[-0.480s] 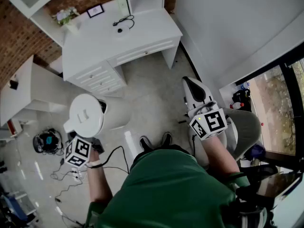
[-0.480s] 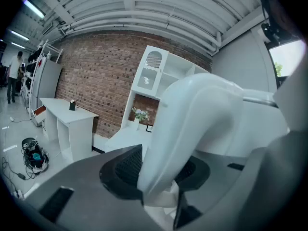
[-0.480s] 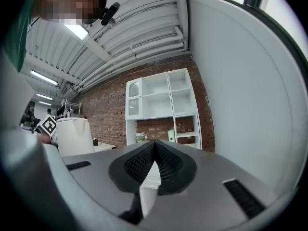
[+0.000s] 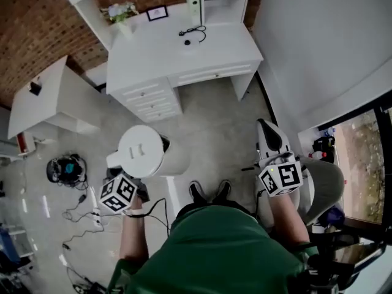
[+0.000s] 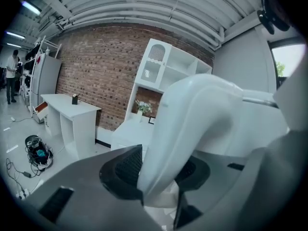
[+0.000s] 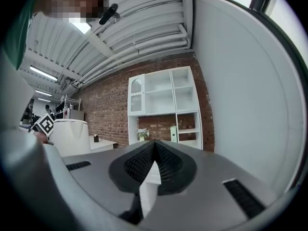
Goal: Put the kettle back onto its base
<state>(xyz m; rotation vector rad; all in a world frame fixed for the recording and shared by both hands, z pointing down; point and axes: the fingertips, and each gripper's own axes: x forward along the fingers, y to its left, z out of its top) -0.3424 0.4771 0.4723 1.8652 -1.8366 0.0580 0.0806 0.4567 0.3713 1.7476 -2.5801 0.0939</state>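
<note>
A white kettle (image 4: 144, 150) hangs above the floor in front of me, lid up in the head view. My left gripper (image 4: 127, 176) is shut on its handle (image 5: 192, 124); the handle fills the gap between the dark pads (image 5: 122, 170). The kettle also shows at the left edge of the right gripper view (image 6: 67, 136). My right gripper (image 4: 267, 130) is held level at the right, shut with nothing between its pads (image 6: 166, 165). On the white desk (image 4: 165, 57) ahead lies a black cord with a small dark piece (image 4: 195, 34); I cannot make out a base for certain.
The desk has drawers (image 4: 150, 100) and a shelf unit behind it with a flower pot (image 4: 122, 14) and a small frame (image 4: 157, 12). A second white table (image 4: 49, 103) stands left. Cables (image 4: 82, 210) and a round black device (image 4: 64, 167) lie on the floor. White wall at right.
The desk has shifted down and to the right in the head view, so I have come nearer to it. The kettle is still held; both grippers keep their pose.
</note>
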